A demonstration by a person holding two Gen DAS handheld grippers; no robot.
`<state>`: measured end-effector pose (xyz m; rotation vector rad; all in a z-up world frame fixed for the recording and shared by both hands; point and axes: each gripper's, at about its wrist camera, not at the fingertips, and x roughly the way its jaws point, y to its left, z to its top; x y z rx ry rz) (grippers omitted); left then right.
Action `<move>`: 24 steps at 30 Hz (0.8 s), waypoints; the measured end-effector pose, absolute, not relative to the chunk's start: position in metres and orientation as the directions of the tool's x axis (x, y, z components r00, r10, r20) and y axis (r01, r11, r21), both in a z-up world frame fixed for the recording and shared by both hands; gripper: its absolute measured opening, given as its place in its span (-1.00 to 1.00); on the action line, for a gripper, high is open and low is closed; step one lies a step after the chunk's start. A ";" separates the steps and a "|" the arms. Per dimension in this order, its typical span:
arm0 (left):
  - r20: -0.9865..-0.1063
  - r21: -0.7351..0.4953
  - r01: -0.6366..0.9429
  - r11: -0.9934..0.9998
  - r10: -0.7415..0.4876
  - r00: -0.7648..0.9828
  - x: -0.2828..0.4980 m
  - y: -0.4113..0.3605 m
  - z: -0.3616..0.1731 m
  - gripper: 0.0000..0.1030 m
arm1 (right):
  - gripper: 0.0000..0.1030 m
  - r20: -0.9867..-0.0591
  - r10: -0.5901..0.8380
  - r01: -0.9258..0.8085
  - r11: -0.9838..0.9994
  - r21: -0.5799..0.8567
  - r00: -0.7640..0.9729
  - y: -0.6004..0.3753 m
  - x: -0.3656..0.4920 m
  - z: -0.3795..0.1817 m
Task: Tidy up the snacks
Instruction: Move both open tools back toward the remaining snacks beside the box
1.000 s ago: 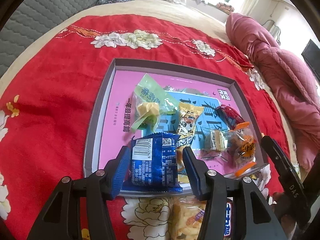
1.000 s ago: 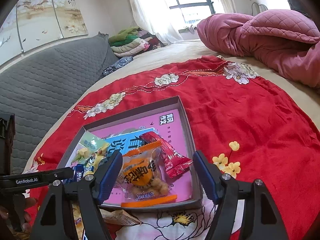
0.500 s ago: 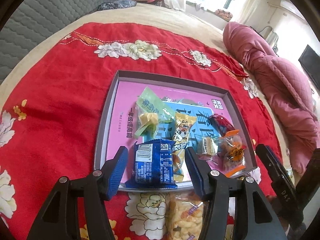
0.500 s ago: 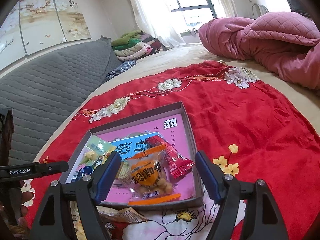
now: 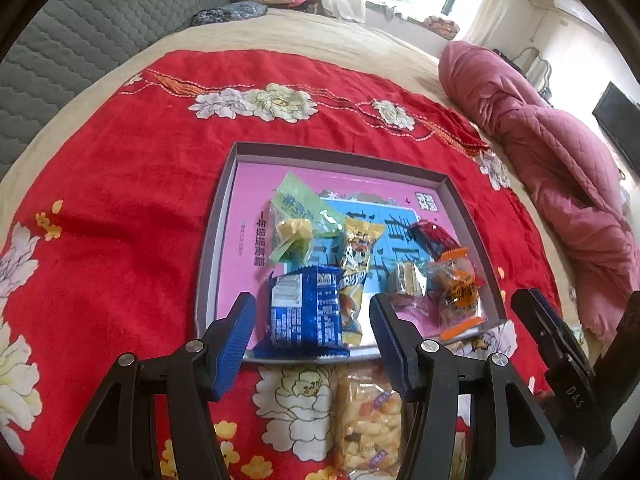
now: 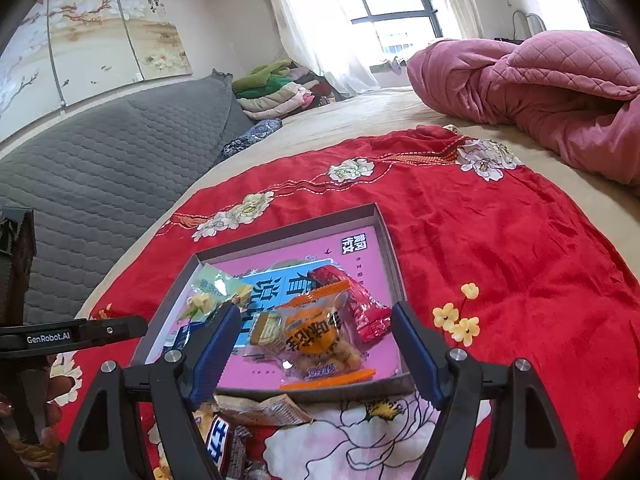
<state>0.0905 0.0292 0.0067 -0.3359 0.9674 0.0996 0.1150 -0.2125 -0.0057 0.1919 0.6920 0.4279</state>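
Crinkly blue foil marks the blue packet, which lies at the near edge of the shallow tray, its lower seal overhanging the front rim. It is framed by the left gripper, whose jaws are spread wide with a clear gap on either side of the packet, so nothing is held. The right gripper is likewise held wide open and empty, poised over the tray's near rim with the orange-sealed bag seen between its fingers. Inside the tray a green packet, a yellow packet, a red packet and a small wrapped biscuit are also laid, some overlapping. Outside it, on the red floral blanket, a clear bag of puffed snacks is seen just in front of the rim, and a dark bar wrapper with a tan wrapper beside it. These snacks are judged to be light, air-filled and slippery, with brittle contents that could be crushed by a hard squeeze. The puffed bag is best taken across its narrow width or by a crimped end seal, with gentle closing pressure, since smooth film is likely to slide between the pads. The soft bedding may give under any downward push.
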 end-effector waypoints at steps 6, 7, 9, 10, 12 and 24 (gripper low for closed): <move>-0.836 -0.227 -0.204 0.952 -0.083 0.543 0.082 0.021 0.003 0.18 | 0.49 -0.605 0.455 -0.328 0.890 0.316 0.653 -0.212 0.101 -0.004; -0.839 -0.223 -0.198 0.954 -0.085 0.537 0.080 0.019 0.002 0.18 | 0.49 -0.610 0.457 -0.332 0.889 0.314 0.647 -0.211 0.099 -0.004; -0.845 -0.221 -0.190 0.957 -0.091 0.527 0.077 0.016 0.000 0.18 | 0.49 -0.623 0.460 -0.345 0.888 0.305 0.633 -0.207 0.094 -0.004; -0.849 -0.217 -0.185 0.958 -0.092 0.521 0.074 0.015 -0.002 0.18 | 0.49 -0.630 0.458 -0.350 0.888 0.298 0.627 -0.204 0.093 -0.004; -0.859 -0.211 -0.183 0.960 -0.093 0.503 0.072 0.013 -0.006 0.18 | 0.49 -0.648 0.454 -0.360 0.889 0.283 0.611 -0.200 0.088 -0.006; -0.892 -0.203 -0.160 0.966 -0.115 0.436 0.056 0.007 -0.020 0.18 | 0.49 -0.748 0.451 -0.471 0.857 0.209 0.487 -0.170 0.057 -0.022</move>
